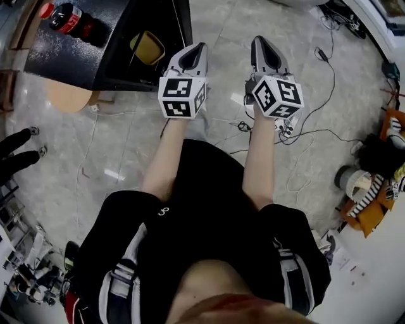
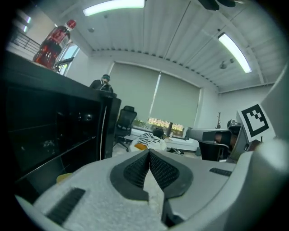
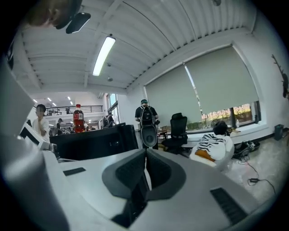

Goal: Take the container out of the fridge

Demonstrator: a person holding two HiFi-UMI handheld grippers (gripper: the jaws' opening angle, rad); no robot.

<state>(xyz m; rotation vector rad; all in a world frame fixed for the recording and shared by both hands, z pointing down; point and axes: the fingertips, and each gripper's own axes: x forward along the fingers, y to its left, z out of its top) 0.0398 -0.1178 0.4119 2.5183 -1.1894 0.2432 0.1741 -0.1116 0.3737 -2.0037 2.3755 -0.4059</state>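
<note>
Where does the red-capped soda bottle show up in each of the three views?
Head view: the bottle is in the top left corner, on the black fridge.
Left gripper view: the bottle is at the top left, upright on the fridge's top edge.
Right gripper view: the bottle is small, left of centre, upright on the fridge.
Shared landmark: the black fridge under it, seen in all three.

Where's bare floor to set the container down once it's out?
The floor is mostly bare beside the fridge, left of the left claw. Right of the right claw, cables cross it; clutter crowds the far right.
</note>
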